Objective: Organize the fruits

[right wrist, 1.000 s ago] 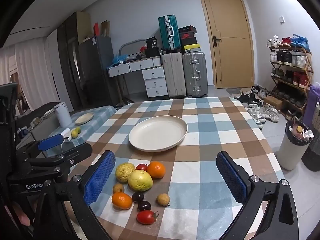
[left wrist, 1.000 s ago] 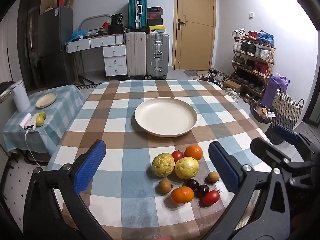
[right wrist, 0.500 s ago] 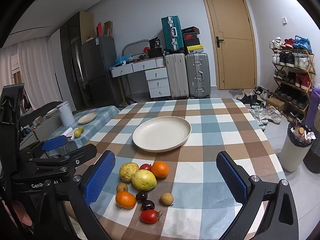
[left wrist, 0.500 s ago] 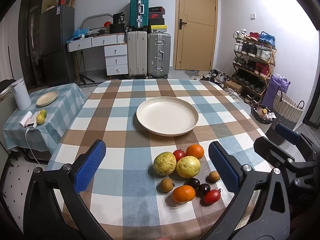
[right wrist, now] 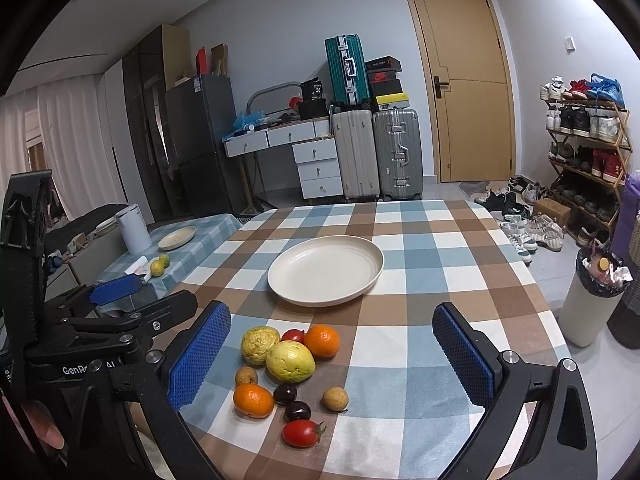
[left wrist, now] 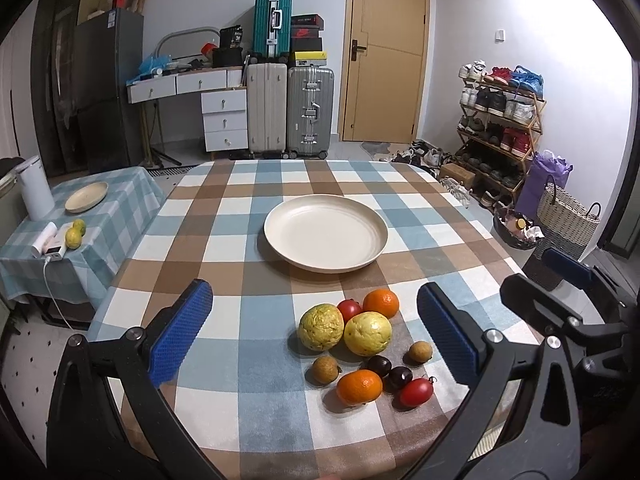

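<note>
Bench [left wrist: 224,216], checked cloth; cream plate [left wrist: 326,236] at centre, bare; fruit cluster at 6 o'clock of the plate, near the front edge, all resting on the cloth.

Fruit, left wrist view: two large yellow fruits side by side, touching, left one [left wrist: 321,327], right one [left wrist: 368,333]; red fruit [left wrist: 349,309] behind them at 12 o'clock; orange [left wrist: 381,303] just beside it at 3 o'clock; second orange [left wrist: 359,387] at the front; two small tan fruits, one [left wrist: 325,369] at 9 o'clock of the cluster's front, one [left wrist: 420,351] at 3 o'clock; two dark fruits [left wrist: 390,372] between them, touching; tomato [left wrist: 416,393] nearest the edge.

Left gripper [left wrist: 316,342]: fingers spread wide, holding nothing, above the cloth; the cluster lies between the blue pads.

Right gripper [right wrist: 332,360]: fingers spread wide, holding nothing; cluster sits toward its left pad.

Side table [left wrist: 120,208] at 9 o'clock of the bench: small plate [left wrist: 87,197], white kettle [left wrist: 34,192], two yellow-green fruits [left wrist: 75,233].
</note>
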A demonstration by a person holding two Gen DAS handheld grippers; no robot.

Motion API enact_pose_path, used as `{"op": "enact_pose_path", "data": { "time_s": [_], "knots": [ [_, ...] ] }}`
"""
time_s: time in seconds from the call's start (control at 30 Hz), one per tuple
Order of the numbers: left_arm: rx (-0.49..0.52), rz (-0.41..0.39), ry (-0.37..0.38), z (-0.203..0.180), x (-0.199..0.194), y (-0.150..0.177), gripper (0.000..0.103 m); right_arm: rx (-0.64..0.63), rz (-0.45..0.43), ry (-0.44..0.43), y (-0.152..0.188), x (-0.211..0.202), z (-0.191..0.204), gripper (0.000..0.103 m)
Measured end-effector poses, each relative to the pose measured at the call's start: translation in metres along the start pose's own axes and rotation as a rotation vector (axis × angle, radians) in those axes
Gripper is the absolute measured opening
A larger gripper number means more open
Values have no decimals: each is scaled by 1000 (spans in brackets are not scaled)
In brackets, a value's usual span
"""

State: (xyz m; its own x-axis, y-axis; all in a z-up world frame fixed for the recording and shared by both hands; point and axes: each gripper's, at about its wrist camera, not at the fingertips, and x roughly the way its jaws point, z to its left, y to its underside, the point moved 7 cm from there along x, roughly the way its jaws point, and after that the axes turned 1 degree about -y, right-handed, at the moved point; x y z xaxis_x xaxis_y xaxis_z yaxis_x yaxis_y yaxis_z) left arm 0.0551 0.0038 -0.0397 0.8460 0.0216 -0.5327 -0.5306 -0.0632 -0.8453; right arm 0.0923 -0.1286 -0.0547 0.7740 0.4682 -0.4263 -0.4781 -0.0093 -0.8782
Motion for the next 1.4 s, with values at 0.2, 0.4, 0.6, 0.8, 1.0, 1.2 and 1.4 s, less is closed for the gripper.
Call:
{"op": "enact_pose_path", "data": {
  "time_s": [0.2,0.4,0.6,0.8,1.0,1.2,1.4],
  "knots": [
    [-4,6,1,-1,-3,0,103,20,8,-18,1,4,1,103],
    [-3,1,-1,0,-5,-1,103,10,6,-13,2,5,2,103],
    [-9,-7,-7,1,-6,-3,103,0,3,-13,2,3,3,103],
    [-20,-10,-13,6,-6,-5,103,-4,0,-10,1,1,3,103],
    [-23,-18,-13,9,-6,-5,103,9,14,-8,5,5,-2,103],
    [-17,-7,-3,8,-2,-2,103,9,11,-13,5,5,-3,103],
    [-15,11,11,7,5,3,103,2,28,-9,9,10,-7,103]
  ]
}}
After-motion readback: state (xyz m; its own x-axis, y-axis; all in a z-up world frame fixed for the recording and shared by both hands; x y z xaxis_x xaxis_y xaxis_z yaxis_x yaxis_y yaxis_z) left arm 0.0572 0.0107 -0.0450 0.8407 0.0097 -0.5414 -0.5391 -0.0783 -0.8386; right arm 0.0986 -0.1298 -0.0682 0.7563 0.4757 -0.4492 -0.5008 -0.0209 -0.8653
